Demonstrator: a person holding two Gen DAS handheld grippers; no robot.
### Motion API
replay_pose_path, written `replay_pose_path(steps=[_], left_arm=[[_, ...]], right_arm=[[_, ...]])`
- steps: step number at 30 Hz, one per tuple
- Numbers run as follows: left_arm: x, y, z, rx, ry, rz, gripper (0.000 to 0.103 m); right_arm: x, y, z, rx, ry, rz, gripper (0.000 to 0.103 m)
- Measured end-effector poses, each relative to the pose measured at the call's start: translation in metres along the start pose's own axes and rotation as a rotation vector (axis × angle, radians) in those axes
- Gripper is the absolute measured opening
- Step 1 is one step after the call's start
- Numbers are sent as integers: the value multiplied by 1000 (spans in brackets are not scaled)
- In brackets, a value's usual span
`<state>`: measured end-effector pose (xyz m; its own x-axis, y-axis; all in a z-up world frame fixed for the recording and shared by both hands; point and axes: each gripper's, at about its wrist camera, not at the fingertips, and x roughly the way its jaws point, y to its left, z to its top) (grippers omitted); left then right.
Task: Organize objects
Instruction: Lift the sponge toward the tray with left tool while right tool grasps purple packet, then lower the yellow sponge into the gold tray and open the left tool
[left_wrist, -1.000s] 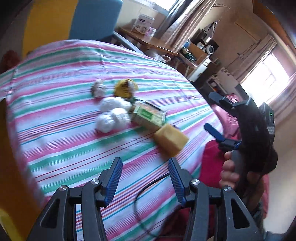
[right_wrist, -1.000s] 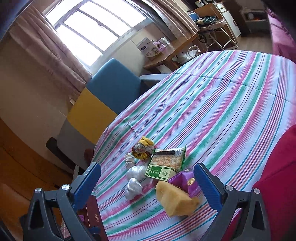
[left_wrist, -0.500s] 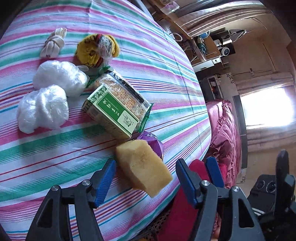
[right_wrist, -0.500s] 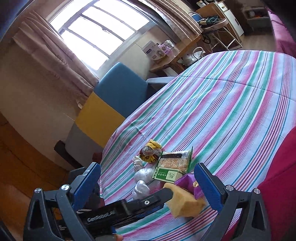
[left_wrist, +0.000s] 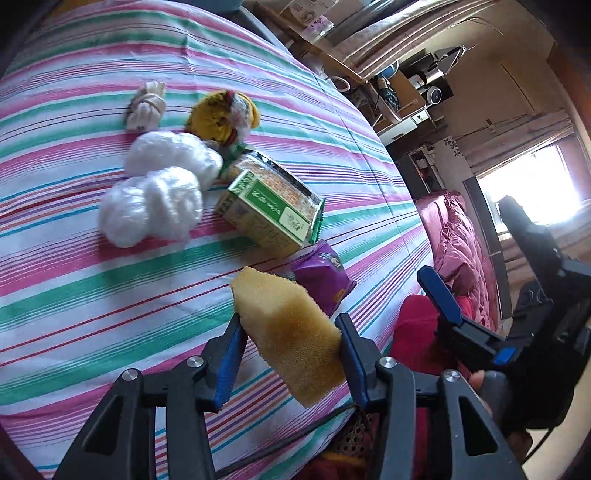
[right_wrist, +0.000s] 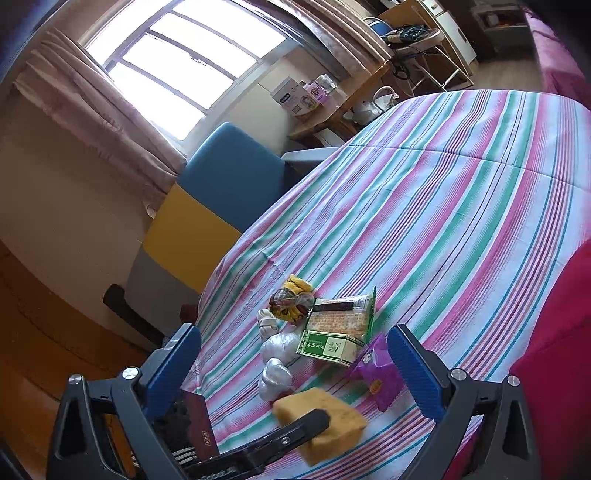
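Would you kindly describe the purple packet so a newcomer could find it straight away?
On the striped tablecloth, a small cluster of items sits near the edge. The purple packet lies at its near end, beside the green box. It is the only purple, flat, glossy wrapper; the neighbouring sponge is yellow.

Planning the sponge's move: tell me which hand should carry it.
Left. The left gripper is shut on the yellow sponge, lifted off the striped tablecloth. The right gripper is open and holds nothing.

Yellow sponge (left_wrist: 288, 332), pink-green striped tablecloth (left_wrist: 110, 295)
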<state>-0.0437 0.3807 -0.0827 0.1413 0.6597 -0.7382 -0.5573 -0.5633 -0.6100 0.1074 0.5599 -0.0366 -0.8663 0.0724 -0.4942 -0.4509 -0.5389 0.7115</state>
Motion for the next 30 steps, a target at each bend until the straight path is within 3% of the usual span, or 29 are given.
replay_pose_path(steps=[8, 13, 17, 21, 23, 25, 30], left_arm=[[-60, 10, -34, 91, -94, 67, 49], [-96, 13, -55, 149, -143, 85, 49], [-118, 22, -68, 148, -175, 74, 49], [-136, 30, -79, 133, -199, 65, 49], [-146, 35, -85, 128, -218, 61, 49], [-160, 40, -90, 120, -243, 64, 49], [-216, 78, -104, 40, -352, 127, 49]], right_arm=[[33, 6, -4, -69, 173, -190, 102], [67, 21, -9, -248, 336, -358, 82], [96, 30, -19, -408, 464, -478, 78], [115, 24, -28, -488, 564, -617, 71], [121, 18, -30, -490, 604, -638, 56], [124, 13, -33, -488, 636, -662, 34], [120, 9, -32, -494, 635, -647, 33]])
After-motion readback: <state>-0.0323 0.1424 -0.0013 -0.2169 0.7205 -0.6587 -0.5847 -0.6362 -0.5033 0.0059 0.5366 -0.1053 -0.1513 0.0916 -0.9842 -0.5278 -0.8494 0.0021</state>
